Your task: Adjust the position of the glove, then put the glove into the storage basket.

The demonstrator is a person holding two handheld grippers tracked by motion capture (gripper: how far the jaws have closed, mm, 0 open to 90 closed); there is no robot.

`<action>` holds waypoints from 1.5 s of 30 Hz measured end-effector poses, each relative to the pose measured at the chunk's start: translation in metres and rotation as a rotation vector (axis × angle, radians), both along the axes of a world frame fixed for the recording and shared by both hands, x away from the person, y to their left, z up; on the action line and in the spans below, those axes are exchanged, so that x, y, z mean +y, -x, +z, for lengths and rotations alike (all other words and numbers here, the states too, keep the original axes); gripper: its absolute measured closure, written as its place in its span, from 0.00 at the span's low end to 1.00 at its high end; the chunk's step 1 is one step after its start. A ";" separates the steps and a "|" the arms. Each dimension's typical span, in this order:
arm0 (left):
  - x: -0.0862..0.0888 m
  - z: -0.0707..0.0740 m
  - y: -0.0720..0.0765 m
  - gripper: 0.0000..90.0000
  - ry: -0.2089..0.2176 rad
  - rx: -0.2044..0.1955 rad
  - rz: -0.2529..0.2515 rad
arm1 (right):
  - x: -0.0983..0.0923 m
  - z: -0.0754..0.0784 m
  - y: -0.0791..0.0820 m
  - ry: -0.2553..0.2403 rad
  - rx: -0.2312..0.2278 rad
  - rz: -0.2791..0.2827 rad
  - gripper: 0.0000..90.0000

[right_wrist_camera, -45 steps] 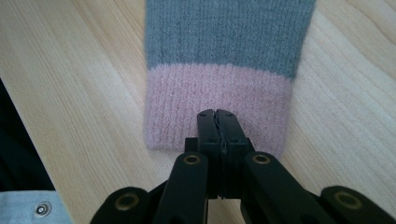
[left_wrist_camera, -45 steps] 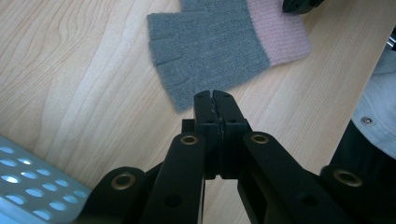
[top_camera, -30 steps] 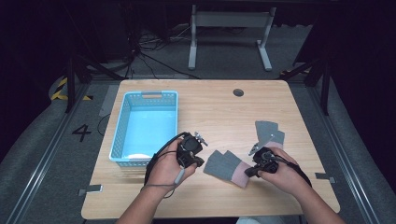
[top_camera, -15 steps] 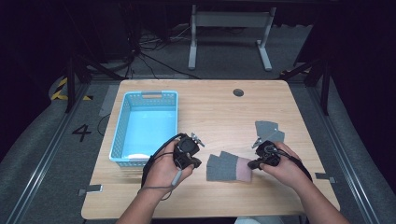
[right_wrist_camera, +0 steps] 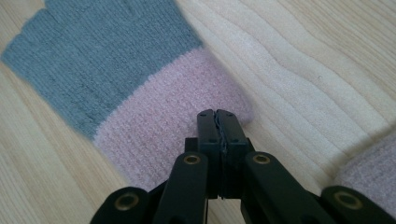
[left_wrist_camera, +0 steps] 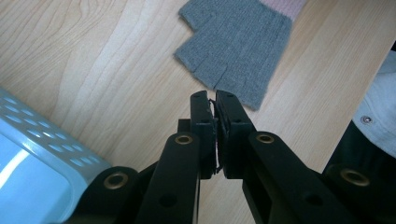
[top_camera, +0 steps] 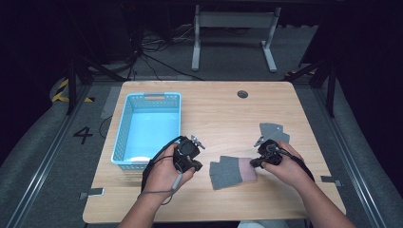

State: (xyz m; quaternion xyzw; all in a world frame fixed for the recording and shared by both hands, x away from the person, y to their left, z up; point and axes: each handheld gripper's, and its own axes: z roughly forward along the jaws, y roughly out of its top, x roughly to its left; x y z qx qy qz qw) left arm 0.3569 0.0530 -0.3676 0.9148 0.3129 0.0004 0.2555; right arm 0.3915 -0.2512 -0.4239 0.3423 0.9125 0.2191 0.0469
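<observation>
Two gloves and one basket are lying on the desk. Both tongs, left at 7 o'clock and right at 5, are sitting closed, gripping nothing.

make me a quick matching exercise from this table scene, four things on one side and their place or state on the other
Things:
1. basket
2. nearer glove
3. farther glove
4. right gripper

Places or states:
A. jaws shut, over a pink cuff
B. light blue, on the table's left side
C. lies flat between the two hands
D. lies beyond the right hand

Pairs: 1-B, 2-C, 3-D, 4-A
</observation>
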 end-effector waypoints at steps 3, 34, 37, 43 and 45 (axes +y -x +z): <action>0.000 0.001 -0.001 0.96 -0.001 0.001 -0.003 | -0.001 0.005 0.003 -0.016 -0.006 0.000 1.00; 0.004 0.005 -0.003 0.82 0.017 0.030 -0.012 | -0.013 0.037 0.021 -0.113 -0.050 -0.075 0.82; 0.004 0.005 -0.003 0.82 0.019 0.032 -0.013 | -0.015 0.037 0.020 -0.117 -0.052 -0.076 0.81; 0.004 0.005 -0.004 0.81 0.024 0.031 -0.009 | -0.015 0.039 0.019 -0.126 -0.048 -0.089 0.80; 0.004 0.005 -0.004 0.81 0.022 0.033 -0.007 | -0.015 0.042 0.017 -0.129 -0.044 -0.098 0.80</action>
